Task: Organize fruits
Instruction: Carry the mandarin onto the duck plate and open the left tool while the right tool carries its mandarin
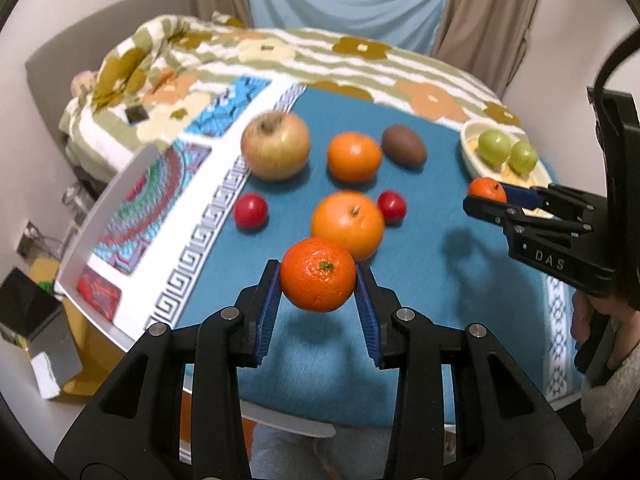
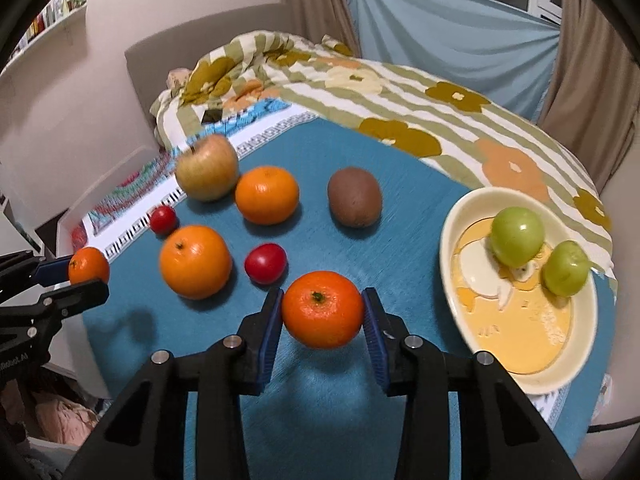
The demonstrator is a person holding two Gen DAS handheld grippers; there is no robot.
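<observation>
From my R claw [image 2: 323, 312], small orange mandarin [image 2: 323, 309] btwn pads, over teal woven cloth [image 2: 400, 240]. Big round orange [image 2: 195, 262] at 10 o'clock, round cream ceramic plate [image 2: 520, 328] at 2 w/ two green round fruits [image 2: 517, 235] in it. Brown oval kiwi [image 2: 354, 196] at 12. L claw [image 2: 90, 276] at 9, second small mandarin [image 2: 89, 266] btwn pads.

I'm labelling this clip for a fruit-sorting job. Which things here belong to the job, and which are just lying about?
Part of the job:
left gripper and right gripper, each shut on a tangerine
two oranges
apple
kiwi
two red tomatoes
plate with two green fruits

Lying about:
flowered blanket
curtains
</observation>
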